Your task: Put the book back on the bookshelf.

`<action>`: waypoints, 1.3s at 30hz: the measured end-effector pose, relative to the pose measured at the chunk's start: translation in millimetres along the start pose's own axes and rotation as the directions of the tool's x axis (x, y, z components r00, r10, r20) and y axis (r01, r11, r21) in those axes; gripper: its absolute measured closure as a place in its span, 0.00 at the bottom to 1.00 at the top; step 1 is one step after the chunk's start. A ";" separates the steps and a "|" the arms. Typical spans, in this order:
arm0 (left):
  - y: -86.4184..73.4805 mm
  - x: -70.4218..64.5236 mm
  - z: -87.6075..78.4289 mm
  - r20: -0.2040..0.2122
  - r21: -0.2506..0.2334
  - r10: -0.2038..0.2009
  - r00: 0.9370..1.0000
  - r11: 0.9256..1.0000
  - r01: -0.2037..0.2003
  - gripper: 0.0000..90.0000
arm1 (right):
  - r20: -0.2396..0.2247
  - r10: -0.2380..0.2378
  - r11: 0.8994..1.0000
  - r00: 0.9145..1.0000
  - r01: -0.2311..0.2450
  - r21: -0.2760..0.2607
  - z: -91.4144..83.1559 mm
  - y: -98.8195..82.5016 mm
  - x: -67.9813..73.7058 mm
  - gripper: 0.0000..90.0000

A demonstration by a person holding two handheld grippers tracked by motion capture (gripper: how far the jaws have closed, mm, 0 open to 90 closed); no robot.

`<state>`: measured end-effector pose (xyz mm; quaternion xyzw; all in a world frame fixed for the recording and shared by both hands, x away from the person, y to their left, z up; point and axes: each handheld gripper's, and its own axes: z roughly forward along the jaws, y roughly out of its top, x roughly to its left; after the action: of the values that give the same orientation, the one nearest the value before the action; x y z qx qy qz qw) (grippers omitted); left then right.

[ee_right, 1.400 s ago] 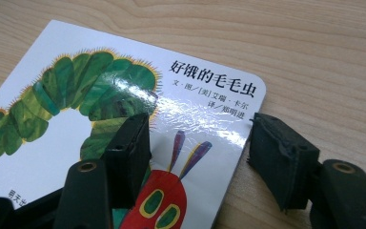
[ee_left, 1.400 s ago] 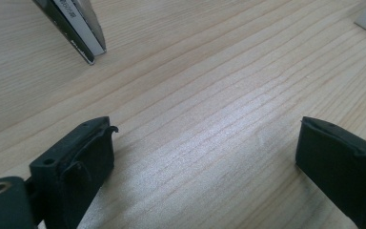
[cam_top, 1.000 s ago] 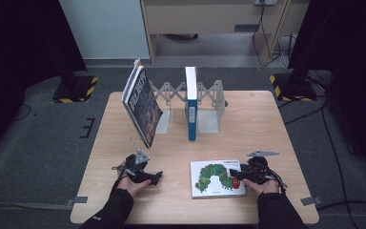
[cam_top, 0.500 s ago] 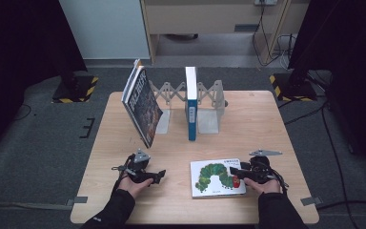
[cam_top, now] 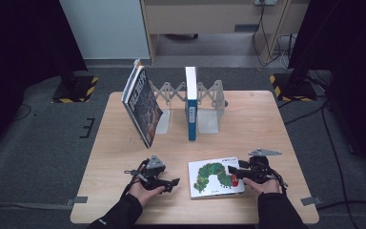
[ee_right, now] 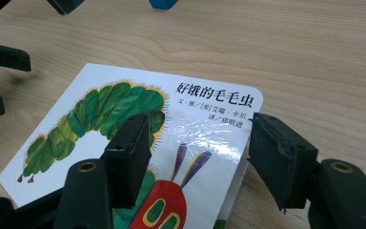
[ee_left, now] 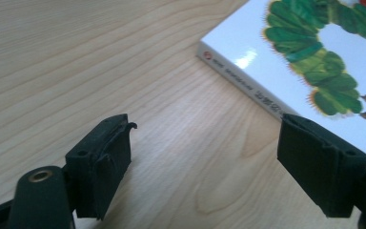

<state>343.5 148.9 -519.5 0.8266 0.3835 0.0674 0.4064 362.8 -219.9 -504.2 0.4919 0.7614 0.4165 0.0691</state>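
A white picture book with a green caterpillar on its cover lies flat near the table's front edge. My left gripper is left of it, pointing at its spine. The left gripper's jaws are open and have just been closing a little, with bare wood between them. My right gripper reaches in from the book's right side. In the right gripper view one jaw hovers over the book's cover and the other stands beside its right edge. The pads are not pressing on it.
A folding rack with white bookends stands at the table's back. A blue book is upright in it, and a dark book leans at its left end. Bare wooden tabletop lies between the rack and the grippers.
The left gripper has moved right, closer to the book's spine. The right gripper and the book have stayed in place.
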 end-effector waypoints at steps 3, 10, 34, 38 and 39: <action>0.5 -5.3 2.3 0.031 -0.010 -0.005 1.000 1.000 0.006 0.21 | -0.002 -0.002 1.000 1.000 0.002 -0.003 0.0 0.2 0.0 0.44; 2.8 -14.8 9.0 0.096 -0.035 -0.011 0.995 0.999 0.014 0.21 | 0.003 -0.008 1.000 1.000 0.008 0.007 1.3 0.2 1.3 0.41; 5.3 -42.0 39.5 0.101 -0.019 0.031 0.994 0.999 -0.029 0.21 | 0.005 -0.029 0.999 1.000 0.029 0.028 8.8 2.0 4.5 0.40; 6.3 -40.5 40.4 0.090 -0.046 0.051 0.995 0.998 -0.047 0.21 | 0.002 -0.025 0.999 1.000 0.025 0.021 10.0 3.8 4.2 0.40; 7.1 -39.7 40.7 0.087 -0.048 0.056 0.995 0.998 -0.052 0.22 | 0.004 -0.029 0.999 1.000 0.029 0.022 10.5 4.5 4.5 0.40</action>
<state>337.2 93.6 -533.3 0.8294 0.3412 0.0505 0.4395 369.0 -209.5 -506.4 0.4824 0.7730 0.4057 0.0715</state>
